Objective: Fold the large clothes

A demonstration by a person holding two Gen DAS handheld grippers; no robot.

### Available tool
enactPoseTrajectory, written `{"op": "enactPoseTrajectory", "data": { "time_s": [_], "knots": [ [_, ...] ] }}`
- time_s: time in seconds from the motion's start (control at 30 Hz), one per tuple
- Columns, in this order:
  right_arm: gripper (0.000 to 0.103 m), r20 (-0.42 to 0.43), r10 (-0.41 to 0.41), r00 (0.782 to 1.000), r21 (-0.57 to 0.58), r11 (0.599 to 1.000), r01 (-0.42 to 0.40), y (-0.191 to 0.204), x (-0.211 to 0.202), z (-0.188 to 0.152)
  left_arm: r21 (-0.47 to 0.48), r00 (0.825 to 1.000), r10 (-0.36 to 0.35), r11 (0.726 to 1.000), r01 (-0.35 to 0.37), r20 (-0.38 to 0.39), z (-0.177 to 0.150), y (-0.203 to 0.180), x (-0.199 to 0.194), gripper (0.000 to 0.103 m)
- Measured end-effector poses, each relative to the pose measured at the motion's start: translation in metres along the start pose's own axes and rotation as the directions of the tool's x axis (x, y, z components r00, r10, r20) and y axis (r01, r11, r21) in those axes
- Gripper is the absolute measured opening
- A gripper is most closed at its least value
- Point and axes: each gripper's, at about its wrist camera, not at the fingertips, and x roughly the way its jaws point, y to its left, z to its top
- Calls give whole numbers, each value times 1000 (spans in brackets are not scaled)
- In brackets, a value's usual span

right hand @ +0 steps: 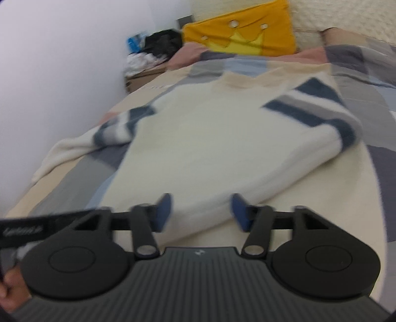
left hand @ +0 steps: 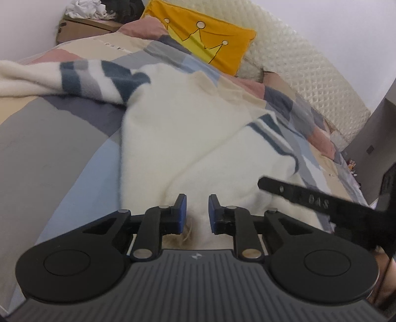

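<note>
A cream sweater (left hand: 188, 138) with navy and grey striped sleeves lies on the bed; it also shows in the right wrist view (right hand: 208, 146), collar toward the pillows. Its left sleeve stretches out to the side. The right sleeve is folded over the body. My left gripper (left hand: 196, 200) hovers over the sweater's near hem, its blue pads partly apart with cream cloth seen between them; whether they pinch it is unclear. My right gripper (right hand: 201, 199) is open, just above the near hem. Its arm crosses the left wrist view's lower right (left hand: 309, 198).
The bed has a patchwork cover (left hand: 49, 138) in grey, blue, pink and beige. A yellow crown pillow (left hand: 205, 39) and a quilted cream headboard (left hand: 309, 74) are at the far end. A cardboard box with clothes (left hand: 84, 22) stands beside the wall.
</note>
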Motion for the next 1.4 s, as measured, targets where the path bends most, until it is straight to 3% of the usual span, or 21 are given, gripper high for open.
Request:
{"op": "enactPoseTrajectory", "data": {
  "time_s": [0.13,0.2,0.27,0.37,0.43,0.6,0.83,0.97,1.07,1.27,1.33,1.37,1.4],
  "knots": [
    [41,32,48,998,25,998,-49,-7,11,17,3,999,-9,1000,9,-31,3,1,12,23],
    [40,-20,99,995,13,995,-98,-7,27,20,9,999,9,1000,-8,-48,2,0,18,23],
    [40,-64,94,994,-2,996,-94,-5,37,15,8,998,-1,1000,1,-61,2,-2,22,23],
    [40,-154,50,987,-77,995,-63,2,47,5,-84,995,-31,996,23,-97,4,9,27,23],
    [40,-170,26,985,-153,987,-53,11,43,0,-146,993,-48,989,33,-104,5,20,30,23],
    [40,-228,73,971,-183,976,-116,24,32,-10,-223,995,-40,975,18,-95,6,33,29,23],
    [38,-289,125,949,-178,967,-182,30,15,-21,-226,996,-11,974,-8,-84,7,36,24,23],
    [38,-304,138,942,-155,969,-192,29,9,-27,-178,995,26,983,-42,-94,4,28,25,23],
    [39,-298,109,948,-219,959,-179,37,8,-30,-124,995,59,990,-69,-79,3,21,25,23],
    [37,-221,55,974,-265,957,-114,51,-3,-28,-111,995,95,990,-90,42,10,17,6,24],
    [37,-190,63,980,-256,960,-111,53,-8,-23,-140,991,111,985,-100,69,15,25,1,32],
    [37,-177,64,982,-251,962,-108,53,-9,-21,-159,987,133,980,-119,85,17,30,-2,45],
    [37,-167,65,984,-246,964,-106,53,-9,-20,-183,981,161,973,-139,107,19,36,-4,51]
  ]
}}
